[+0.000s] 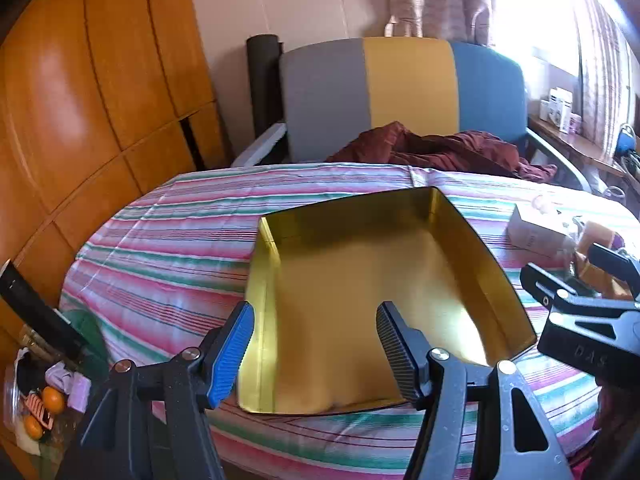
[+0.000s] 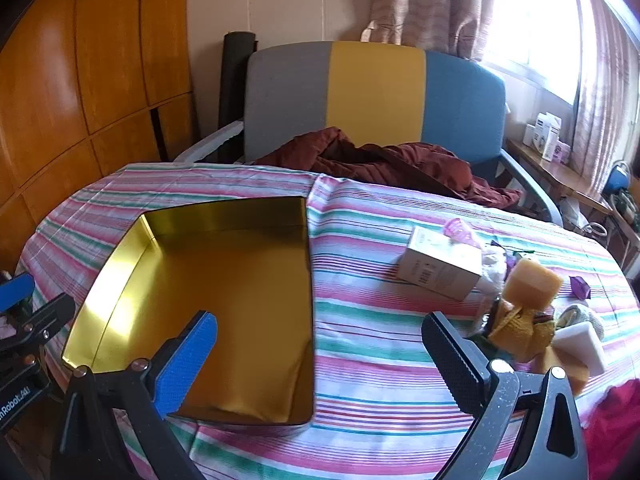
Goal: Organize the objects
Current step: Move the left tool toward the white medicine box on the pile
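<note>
On the bench with the pink, green and white striped cloth [image 2: 360,360] sits a shiny gold metal tin tray [image 2: 208,300] with low walls. Nothing lies in it. Its near edge is hidden behind the tongs in both views.

The left tongs [image 1: 316,352] are spread apart over the near end of the tray, one blue pad and one black pad, pinching nothing. The right tongs [image 2: 320,364] are spread very wide above the striped cloth, just right of the tray, and hold nothing too.

To the right of the tray is a heap of small things. A white cardboard box [image 2: 440,272] lies on its side; it has small dark print, too tiny to read. Beside it are a yellow-brown block [image 2: 532,284], a white foam wedge [image 2: 580,344], a small purple thing [image 2: 580,286] and a pink plastic thing [image 2: 460,234]. The heap is blurry and partly hidden by the black pad, so what some pieces are is hard to tell.

The letters "DAS" show on the right tool's black body in the left view. "nRobot.AI" shows on the left tool, cut off at the picture edge.

Behind the bench stands a grey, yellow and blue chair [image 2: 376,92] with a dark red cloth [image 2: 380,164] on it.
</note>
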Available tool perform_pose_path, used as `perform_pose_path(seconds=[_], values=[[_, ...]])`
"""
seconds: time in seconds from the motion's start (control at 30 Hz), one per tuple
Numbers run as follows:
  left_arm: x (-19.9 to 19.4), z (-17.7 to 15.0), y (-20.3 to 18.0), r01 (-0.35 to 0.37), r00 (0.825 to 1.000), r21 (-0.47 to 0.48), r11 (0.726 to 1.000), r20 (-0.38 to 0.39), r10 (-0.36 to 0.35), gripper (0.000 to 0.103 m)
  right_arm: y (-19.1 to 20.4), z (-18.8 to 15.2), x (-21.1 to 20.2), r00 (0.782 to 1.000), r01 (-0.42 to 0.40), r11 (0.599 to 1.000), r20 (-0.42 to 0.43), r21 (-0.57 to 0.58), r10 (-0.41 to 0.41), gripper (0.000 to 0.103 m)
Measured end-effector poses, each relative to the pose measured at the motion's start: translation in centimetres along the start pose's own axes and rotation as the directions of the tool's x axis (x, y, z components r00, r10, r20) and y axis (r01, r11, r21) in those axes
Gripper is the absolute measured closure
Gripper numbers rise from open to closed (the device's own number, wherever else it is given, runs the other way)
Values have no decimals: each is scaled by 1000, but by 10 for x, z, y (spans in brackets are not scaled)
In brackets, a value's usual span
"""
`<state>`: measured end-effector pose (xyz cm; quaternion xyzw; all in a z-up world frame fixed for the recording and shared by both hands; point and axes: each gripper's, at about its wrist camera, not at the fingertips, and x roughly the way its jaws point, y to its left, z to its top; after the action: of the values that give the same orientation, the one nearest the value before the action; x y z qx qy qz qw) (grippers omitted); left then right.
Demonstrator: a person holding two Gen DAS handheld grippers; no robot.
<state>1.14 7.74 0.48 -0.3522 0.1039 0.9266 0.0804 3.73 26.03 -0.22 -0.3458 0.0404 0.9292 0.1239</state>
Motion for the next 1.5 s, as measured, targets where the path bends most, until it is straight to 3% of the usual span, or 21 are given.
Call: perform_pose_path(seconds=[0.1,0.23,0.43,0.53,0.7,0.83,1.03,1.13,1.3,1.4,1.5], values=[[3,2,-5,79,997,-3,997,-19,-79,39,-12,1,-1,1000,19,1000,4,11,-19,0],[11,4,-11,241,966,-58,969,-85,-245,38,-36,2,-2,999,47,998,3,46,-48,0],[4,6,-48,320,945,54,946,-84,-315,38,-84,4,-7,994,113,988,-11,107,-113,0],[0,11,-62,378,925,80,922,-83,-372,38,-113,5,-15,988,155,979,-10,135,-156,0],[6,27,-84,496,866,86,864,-113,-486,33,-170,10,-29,977,212,952,-17,219,-214,0],[11,39,-103,548,834,97,831,-134,-534,29,-221,12,-40,972,232,914,-33,333,-235,0],[17,51,-137,541,840,195,818,-173,-514,29,-279,4,-48,971,231,852,-55,469,-233,0],[27,58,-153,531,846,228,816,-205,-493,29,-289,-1,-43,974,223,846,-75,484,-214,0],[46,75,-176,531,844,263,806,-248,-475,29,-277,-2,-23,986,165,883,-90,439,-140,0],[62,87,-192,547,833,303,780,-284,-474,29,-264,5,-8,991,122,917,-100,379,-90,0],[79,100,-208,541,839,370,755,-302,-453,28,-254,13,8,992,96,938,-110,332,-62,0]])
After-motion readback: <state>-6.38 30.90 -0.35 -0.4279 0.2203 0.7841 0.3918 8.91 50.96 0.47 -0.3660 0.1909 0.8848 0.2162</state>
